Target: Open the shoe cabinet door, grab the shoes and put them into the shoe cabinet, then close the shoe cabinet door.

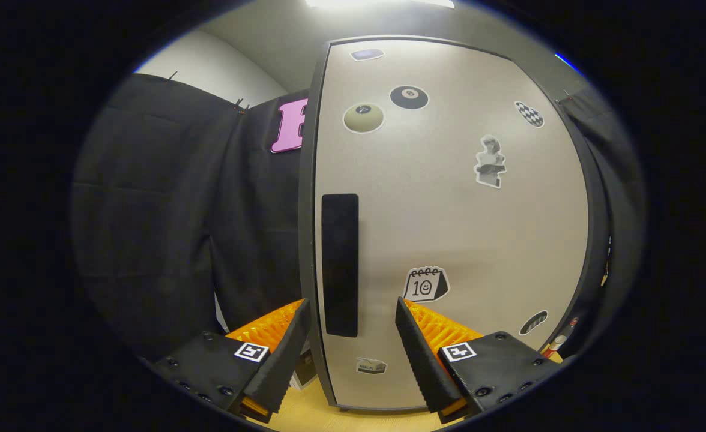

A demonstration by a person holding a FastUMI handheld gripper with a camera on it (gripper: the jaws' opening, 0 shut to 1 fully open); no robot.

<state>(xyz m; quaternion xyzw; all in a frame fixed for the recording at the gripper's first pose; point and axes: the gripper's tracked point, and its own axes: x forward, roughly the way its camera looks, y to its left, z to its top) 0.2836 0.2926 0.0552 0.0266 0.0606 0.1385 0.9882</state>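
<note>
Black cloth hangs as the booth's wall at nine o'clock of the cabinet, with a pale wall and a bright ceiling light (379, 3) above at twelve o'clock. Pale wood flooring (305, 414) shows beneath the fingers at six o'clock.

Largest thing ahead is the shoe cabinet door (479, 240), a tall beige panel with a dark frame, standing upright and shut as far as can be seen. A long black handle (340, 264) runs vertically near its nine o'clock edge.

Stickers dot the door. At twelve o'clock sit a black billiard ball sticker (409, 97) marked "8" and an olive ball sticker (363, 117) just beside it. A statue bust sticker (490, 162) lies at two o'clock, a checkered oval sticker (529, 114) further out. At six o'clock a calendar sticker (425, 284) reads "10", and below it a small carton sticker (371, 365) reads "MILK".

The tongs (350, 336) are spread apart, gripping nothing; the handle's lower end stands between the two fingers, beyond their tips and touching neither. Each finger carries a square black-and-white marker.
</note>
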